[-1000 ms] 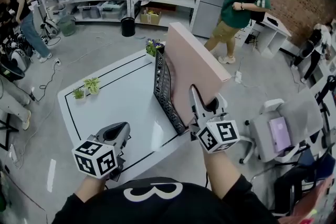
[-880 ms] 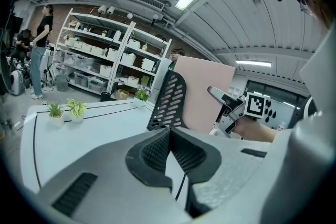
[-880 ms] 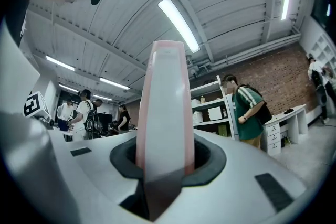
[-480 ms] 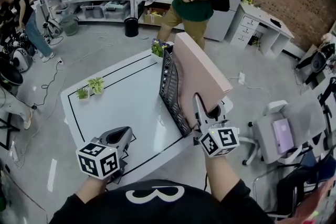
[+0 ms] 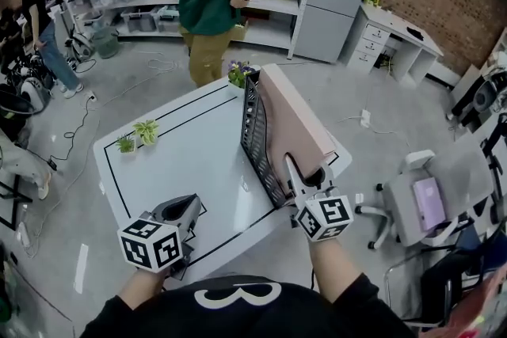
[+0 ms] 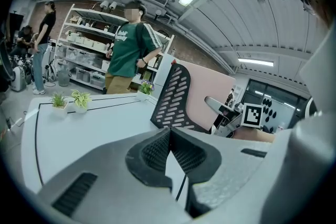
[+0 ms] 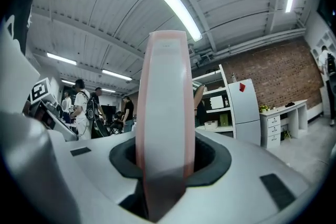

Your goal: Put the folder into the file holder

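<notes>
Folder (image 5: 297,116) likely stiff, light, slick | right claw (image 5: 306,172) pinches its 6 o'clock edge, sound hold | left claw (image 5: 187,207) pressed together, empty

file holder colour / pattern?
The file holder is black, perforated with rows of slots. The left gripper view shows it best.

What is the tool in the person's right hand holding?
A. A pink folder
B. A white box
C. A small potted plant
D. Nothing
A: in the right gripper view, the pink folder stands clamped between the fingers, and the head view shows the right gripper holding it by the black file holder.
</notes>
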Available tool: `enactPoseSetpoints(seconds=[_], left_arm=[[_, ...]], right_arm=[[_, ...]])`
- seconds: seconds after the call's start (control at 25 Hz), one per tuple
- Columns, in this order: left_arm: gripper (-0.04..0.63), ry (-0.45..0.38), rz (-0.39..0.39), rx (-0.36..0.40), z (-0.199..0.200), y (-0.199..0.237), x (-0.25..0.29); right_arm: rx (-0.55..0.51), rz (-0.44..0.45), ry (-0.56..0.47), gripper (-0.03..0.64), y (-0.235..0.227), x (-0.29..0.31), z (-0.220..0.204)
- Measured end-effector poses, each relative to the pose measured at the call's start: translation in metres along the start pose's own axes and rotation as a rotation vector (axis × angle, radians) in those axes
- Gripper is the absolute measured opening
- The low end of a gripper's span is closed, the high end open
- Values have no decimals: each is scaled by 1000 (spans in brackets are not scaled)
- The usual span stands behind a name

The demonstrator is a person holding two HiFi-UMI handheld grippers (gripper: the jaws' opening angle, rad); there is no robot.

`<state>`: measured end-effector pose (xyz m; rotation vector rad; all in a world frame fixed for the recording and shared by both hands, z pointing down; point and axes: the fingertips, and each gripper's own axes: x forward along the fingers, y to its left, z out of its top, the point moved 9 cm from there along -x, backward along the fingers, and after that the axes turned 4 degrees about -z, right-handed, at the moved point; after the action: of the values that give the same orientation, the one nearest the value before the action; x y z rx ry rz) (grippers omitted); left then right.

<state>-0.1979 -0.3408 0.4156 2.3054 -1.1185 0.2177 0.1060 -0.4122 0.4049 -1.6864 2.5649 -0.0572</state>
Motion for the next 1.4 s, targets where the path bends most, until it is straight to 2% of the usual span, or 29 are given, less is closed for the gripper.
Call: enactPoseSetpoints(seconds=[0.16, 0.28, 0.4, 0.56, 0.68, 0.76, 0.96, 1.0, 1.16, 1.28, 1.4], left_arm=[[6, -7, 13, -6, -4, -6, 0], [6, -13, 28, -10, -8, -17, -1], [6, -26, 45, -17, -11, -32, -6], [6, -44, 64, -29, -18, -58, -14], [6, -62, 65, -27, -24, -81, -18], [6, -74, 61, -22, -29, -97, -20], [6, -96, 48, -18, -43, -139, -26], [6, -101, 43, -21, -45, -147, -28], [6, -134, 29, -22, -53, -183, -38], [6, -148, 20, -5, -61, -210, -45], [6, -159, 25, 11, -69, -231, -51]], right_arm=[[0, 23, 38, 156, 1, 2, 1], [61, 24, 75, 186, -4, -3, -1], [124, 20, 101, 274, -9, -16, 1], [145, 48, 183, 279, -15, -42, 9], [159, 106, 266, 279, -16, -66, 14], [167, 155, 286, 278, -13, -85, 20], [105, 363, 286, 275, 6, -132, 38], [93, 393, 284, 258, 8, -141, 42], [120, 494, 267, 35, 17, -178, 52], [169, 522, 254, 5, 16, -205, 52], [206, 541, 236, 3, 13, -226, 52]])
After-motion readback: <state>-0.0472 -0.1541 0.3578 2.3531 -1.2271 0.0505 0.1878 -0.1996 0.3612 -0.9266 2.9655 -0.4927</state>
